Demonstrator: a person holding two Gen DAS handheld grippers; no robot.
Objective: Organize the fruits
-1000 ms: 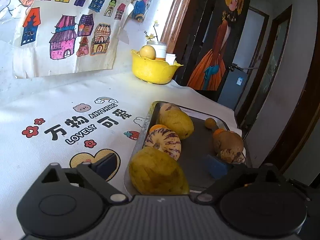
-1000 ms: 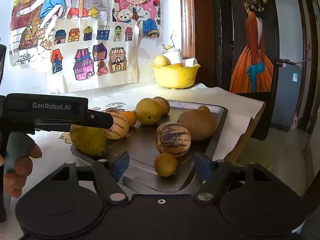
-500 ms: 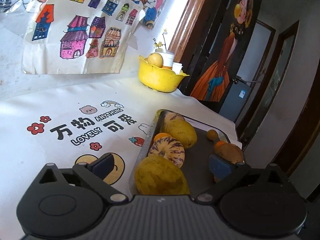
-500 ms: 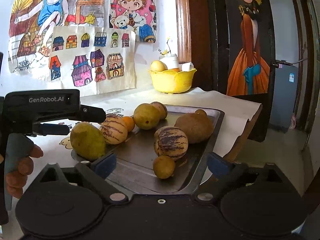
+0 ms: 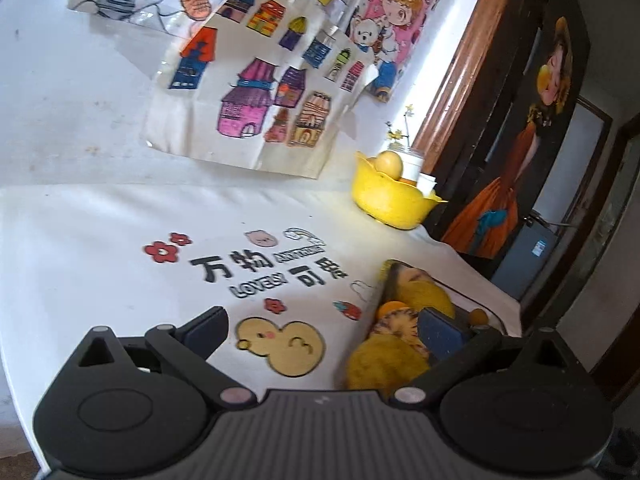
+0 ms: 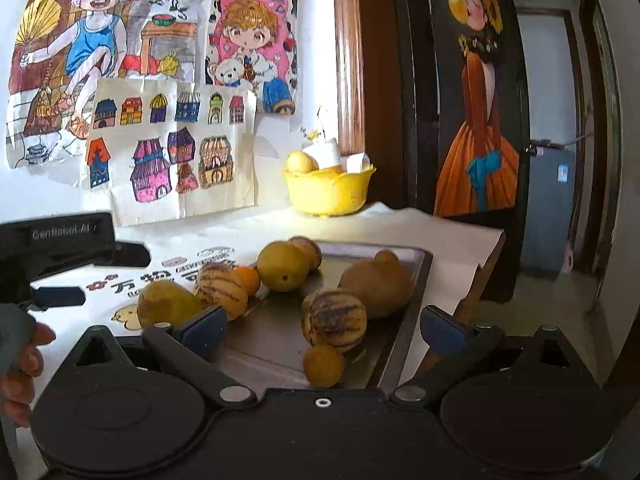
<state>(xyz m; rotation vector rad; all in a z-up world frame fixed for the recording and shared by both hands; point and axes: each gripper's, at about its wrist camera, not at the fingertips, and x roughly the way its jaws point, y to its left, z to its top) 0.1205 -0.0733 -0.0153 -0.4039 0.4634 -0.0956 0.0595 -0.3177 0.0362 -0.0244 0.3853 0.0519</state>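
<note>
The right gripper (image 6: 320, 330) had just been spreading its fingers; they stood wide apart, gripping nothing, above the tray (image 6: 416, 276) of fruits (image 6: 334, 316) at lower centre. The left gripper (image 5: 324, 330) was likewise open over the tabletop (image 5: 100, 248), tray at lower right.

L hand-held gripper (image 5: 324, 332) open over tablecloth (image 5: 100, 248); fruit tray (image 5: 390, 276) at right.

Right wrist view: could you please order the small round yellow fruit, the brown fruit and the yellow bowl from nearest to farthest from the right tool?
1. Small round yellow fruit, tray's near edge.
2. Brown fruit, tray's right side.
3. Yellow bowl, by the wall.
</note>
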